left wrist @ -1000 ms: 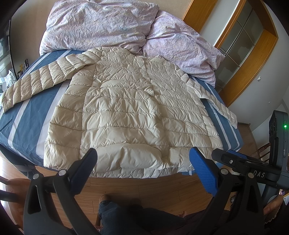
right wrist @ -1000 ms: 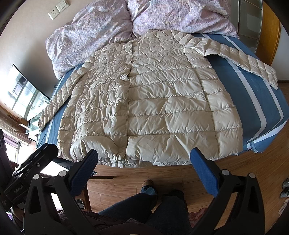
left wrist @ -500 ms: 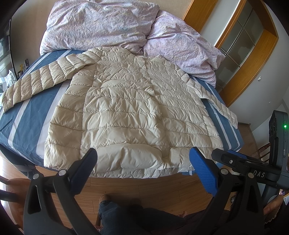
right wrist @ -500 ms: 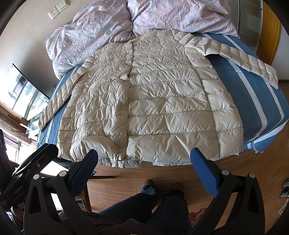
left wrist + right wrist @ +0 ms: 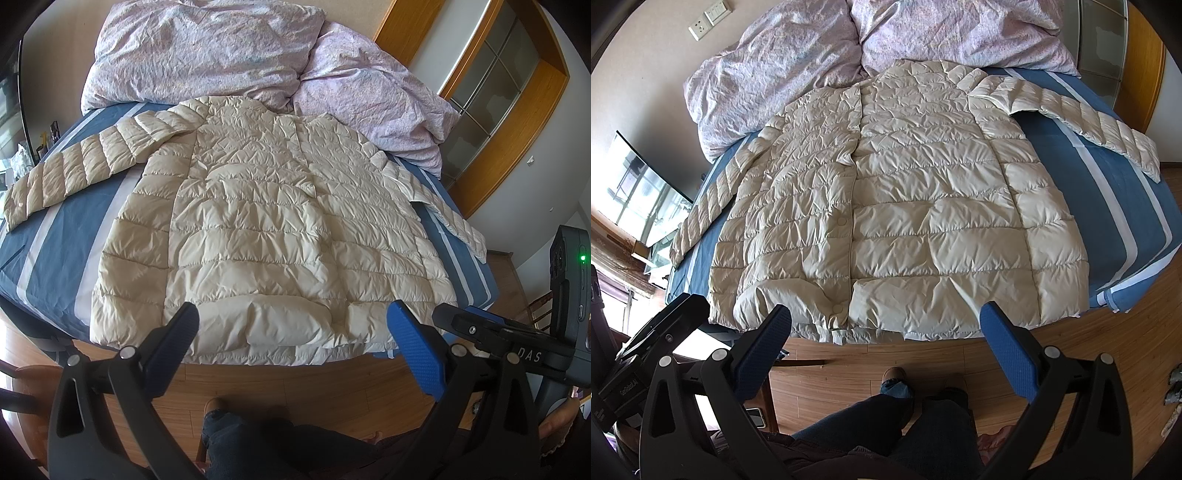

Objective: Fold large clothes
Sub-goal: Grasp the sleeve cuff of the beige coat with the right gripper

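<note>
Ahead of both tongs, a cream quilted jacket (image 5: 266, 236) lies spread flat on the blue striped bed (image 5: 48, 236), front up, sleeves flung out to either side. The left tongs (image 5: 291, 345) and right tongs (image 5: 886, 339) hang with fingers wide apart, gripping nothing, short of the hem, which seems to overhang the bed's near edge. Crumpled lilac bedding (image 5: 768, 70) sits beyond the collar.

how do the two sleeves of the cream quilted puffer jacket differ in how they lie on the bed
The left sleeve stretches out wide from the body, leaving bare blue striped sheet between. The right sleeve in the left wrist view lies close along the cream quilted puffer jacket. Both lie flat and unfolded.
</note>
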Tool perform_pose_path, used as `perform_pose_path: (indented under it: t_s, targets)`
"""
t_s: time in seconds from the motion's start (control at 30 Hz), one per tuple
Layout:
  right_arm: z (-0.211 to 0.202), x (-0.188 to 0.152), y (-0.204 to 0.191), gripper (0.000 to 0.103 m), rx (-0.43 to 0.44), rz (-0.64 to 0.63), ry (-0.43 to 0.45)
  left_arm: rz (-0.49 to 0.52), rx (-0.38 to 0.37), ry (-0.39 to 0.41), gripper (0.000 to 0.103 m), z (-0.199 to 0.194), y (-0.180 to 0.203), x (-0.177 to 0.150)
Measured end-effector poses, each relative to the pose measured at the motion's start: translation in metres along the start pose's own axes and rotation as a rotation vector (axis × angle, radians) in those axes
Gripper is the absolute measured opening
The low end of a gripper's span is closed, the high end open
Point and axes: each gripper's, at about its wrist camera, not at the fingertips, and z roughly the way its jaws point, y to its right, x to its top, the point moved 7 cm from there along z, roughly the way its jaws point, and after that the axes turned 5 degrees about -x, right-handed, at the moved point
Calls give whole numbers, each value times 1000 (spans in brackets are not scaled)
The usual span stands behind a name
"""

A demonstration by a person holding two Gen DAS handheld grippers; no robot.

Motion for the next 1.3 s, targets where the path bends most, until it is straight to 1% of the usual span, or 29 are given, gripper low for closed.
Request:
perform_pose_path:
  t_s: [0.27, 0.4, 0.47, 0.57, 0.63, 0.7, 0.87, 0.97, 1.13, 1.23, 1.3]
  targets:
    - [0, 1, 1, 102, 1, 5, 2, 1, 1, -1, 101, 0, 0, 0]
    - [5, 8, 4, 102, 1, 32, 15, 5, 21, 0, 101, 2, -2, 2]
    - [10, 18, 16, 102, -2, 66, 27, 7, 39, -1, 101, 11, -2, 5]
    - [19, 26, 27, 102, -9, 98, 22, 8, 61, 0, 101, 20, -6, 18]
    - [25, 35, 43, 102, -17, 116, 15, 9, 78, 0, 101, 24, -7, 26]
    - [32, 43, 57, 102, -41, 139, 10, 7, 94, -1, 101, 28, -6, 32]
    - [46, 69, 104, 102, -91, 207, 4, -11, 120, -9, 101, 42, -8, 44]
    - [49, 91, 144, 102, -130, 261, 27, -19, 132, -18, 101, 51, -7, 49]
    - [50, 129, 227, 100, -249, 357, 80, -44, 146, -33, 101, 68, -3, 57]
    - [55, 147, 277, 99, -333, 399, 75, -49, 154, -36, 101, 76, 2, 62]
    - [58, 156, 307, 98, -373, 426, 67, -51, 162, -38, 101, 80, 5, 64]
